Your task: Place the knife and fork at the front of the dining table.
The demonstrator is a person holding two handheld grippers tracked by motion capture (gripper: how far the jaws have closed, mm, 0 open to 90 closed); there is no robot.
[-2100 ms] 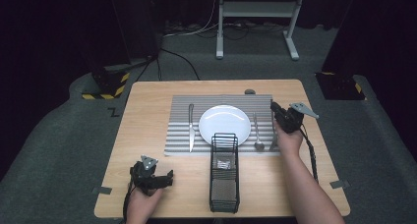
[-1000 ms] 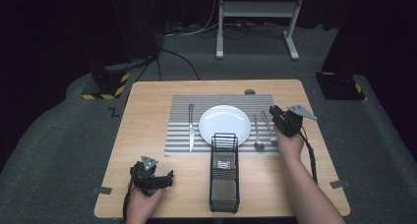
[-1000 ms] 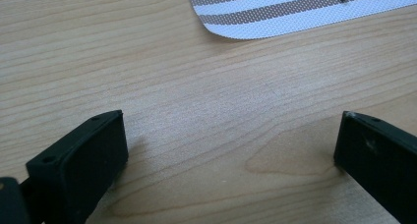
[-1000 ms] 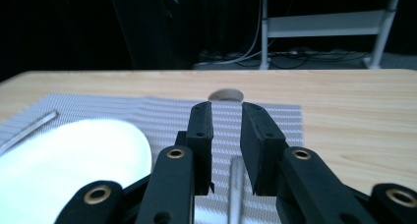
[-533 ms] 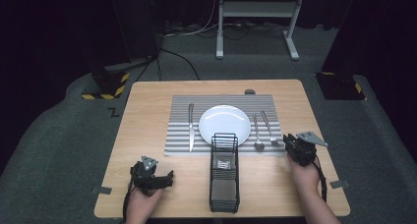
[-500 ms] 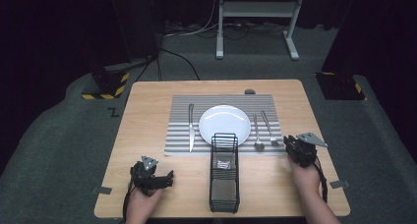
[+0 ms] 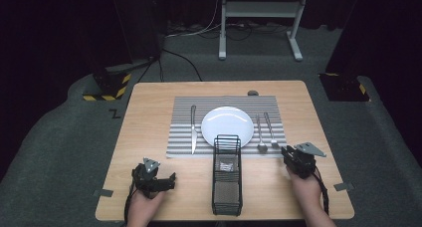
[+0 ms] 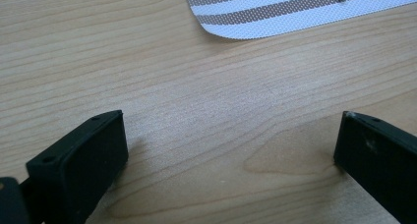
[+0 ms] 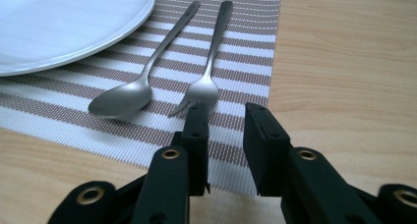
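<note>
Right gripper (image 9: 225,117) sits just beside the striped woven placemat (image 9: 246,52), fingers slightly parted and just opening, empty, near the silver metal fork (image 9: 209,71); left gripper (image 8: 228,145) gapes wide, empty.

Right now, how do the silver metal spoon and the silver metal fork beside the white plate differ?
The silver metal spoon ends in a smooth rounded bowl; the silver metal fork ends in pointed tines. The spoon lies nearer the round white plate; the fork lies on its far side, nearer the placemat's edge. The fork's head sits just ahead of the right gripper; the spoon's is off to one side. Both lie flat on the striped woven placemat, handles pointing away.
</note>
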